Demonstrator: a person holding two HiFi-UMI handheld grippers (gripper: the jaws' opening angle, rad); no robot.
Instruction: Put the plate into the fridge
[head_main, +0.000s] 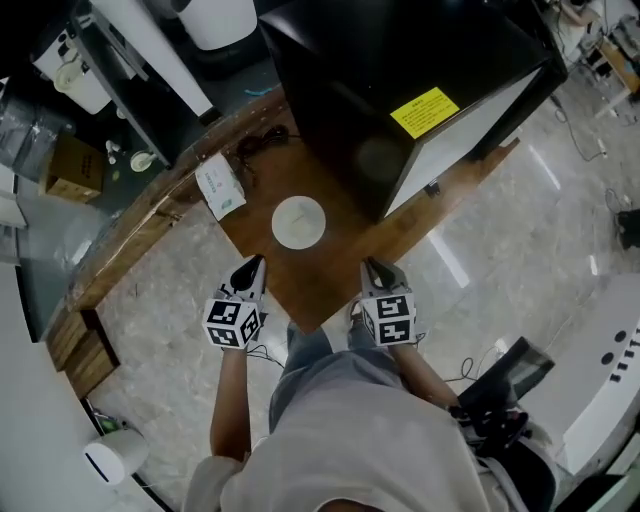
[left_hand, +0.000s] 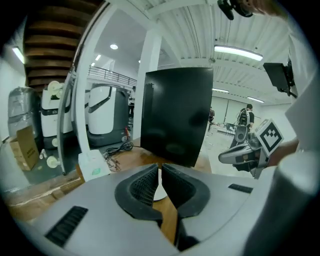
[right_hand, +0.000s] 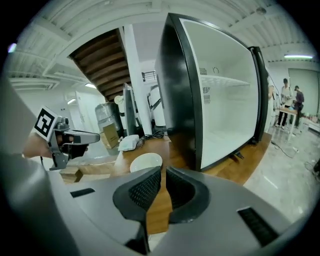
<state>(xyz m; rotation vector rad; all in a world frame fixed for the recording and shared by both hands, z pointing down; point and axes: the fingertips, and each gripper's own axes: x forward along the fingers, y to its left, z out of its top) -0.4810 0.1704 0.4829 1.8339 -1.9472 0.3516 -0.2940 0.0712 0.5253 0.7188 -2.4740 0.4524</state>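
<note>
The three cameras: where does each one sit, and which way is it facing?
Head view: on the person's head, looking steeply down at the plate and the fridge; shows torso, forearms, left tool and right tool.
Left gripper view: rides the left tool, facing the fridge's black side; own shut jaws low, right tool at right.
Right gripper view: rides the right tool, facing the fridge's open white inside; own shut jaws low, left tool at left.
Shared: all show the fridge; each tool view catches the other tool.

Lab hall, corrugated ceiling (left_hand: 190, 30), strip lights (left_hand: 239, 50), white machines (left_hand: 101, 111), marble floor (head_main: 520, 240)
</note>
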